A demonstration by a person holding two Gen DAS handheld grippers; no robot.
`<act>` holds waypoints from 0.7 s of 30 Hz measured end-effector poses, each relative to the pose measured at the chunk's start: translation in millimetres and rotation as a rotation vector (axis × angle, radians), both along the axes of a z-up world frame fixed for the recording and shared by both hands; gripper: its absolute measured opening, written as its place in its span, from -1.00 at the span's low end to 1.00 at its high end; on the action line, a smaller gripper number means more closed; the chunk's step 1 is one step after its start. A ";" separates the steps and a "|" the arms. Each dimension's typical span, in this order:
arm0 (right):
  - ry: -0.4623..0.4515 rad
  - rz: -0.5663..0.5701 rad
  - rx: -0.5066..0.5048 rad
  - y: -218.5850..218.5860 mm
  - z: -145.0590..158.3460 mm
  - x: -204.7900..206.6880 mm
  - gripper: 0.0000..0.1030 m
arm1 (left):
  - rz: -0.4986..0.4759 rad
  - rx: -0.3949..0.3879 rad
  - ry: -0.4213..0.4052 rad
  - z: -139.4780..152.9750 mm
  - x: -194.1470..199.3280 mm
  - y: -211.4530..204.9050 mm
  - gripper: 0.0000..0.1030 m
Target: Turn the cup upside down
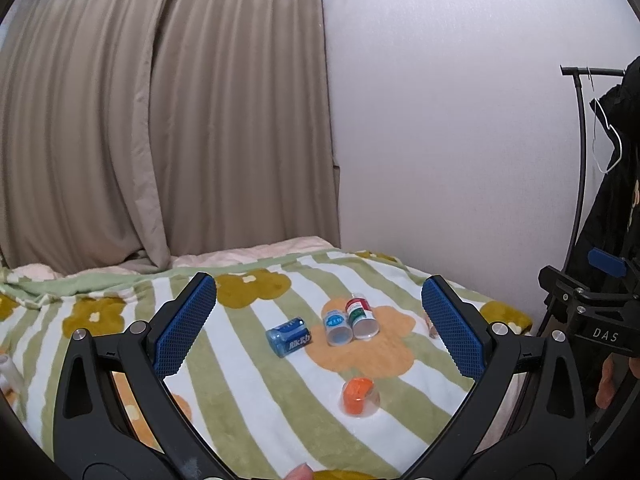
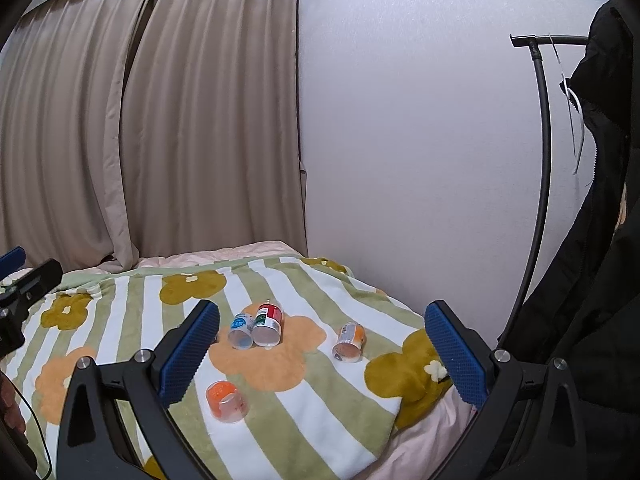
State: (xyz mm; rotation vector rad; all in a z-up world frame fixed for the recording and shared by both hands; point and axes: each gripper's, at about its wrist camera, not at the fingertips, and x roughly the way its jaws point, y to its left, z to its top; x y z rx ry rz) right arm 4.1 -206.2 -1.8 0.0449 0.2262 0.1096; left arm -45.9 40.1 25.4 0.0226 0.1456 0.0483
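Several small clear plastic cups lie on their sides on a striped flower blanket [image 1: 248, 392]. An orange-labelled cup [image 1: 359, 397] lies nearest; it also shows in the right wrist view [image 2: 226, 401]. A dark blue cup [image 1: 289, 337] lies left of a light blue cup [image 1: 338, 327] and a red-green cup [image 1: 362, 317], which touch each other [image 2: 241, 331] [image 2: 268, 324]. Another orange cup [image 2: 349, 342] lies to the right. My left gripper [image 1: 318, 326] is open and empty above the blanket. My right gripper [image 2: 322, 354] is open and empty too.
A beige curtain [image 1: 140, 120] and a white wall [image 1: 440, 120] stand behind the bed. A black clothes rack [image 2: 538, 160] with a dark coat [image 2: 592, 280] stands at the right. The blanket's right edge [image 2: 400, 404] drops to a pink sheet.
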 end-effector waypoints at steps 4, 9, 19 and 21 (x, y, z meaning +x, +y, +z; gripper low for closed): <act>-0.002 -0.003 -0.003 -0.1 0.0 -0.4 0.99 | -0.002 0.015 0.006 0.5 1.8 -1.7 0.99; 0.002 -0.005 -0.001 0.0 -0.3 -0.1 0.99 | -0.020 0.009 -0.001 2.0 0.2 -0.9 0.99; 0.002 -0.004 -0.001 1.3 1.7 -2.1 0.99 | -0.005 -0.019 -0.014 2.9 0.0 5.5 0.99; 0.002 -0.004 -0.002 0.7 1.4 -1.5 0.99 | 0.001 -0.017 -0.011 3.3 0.3 4.8 0.99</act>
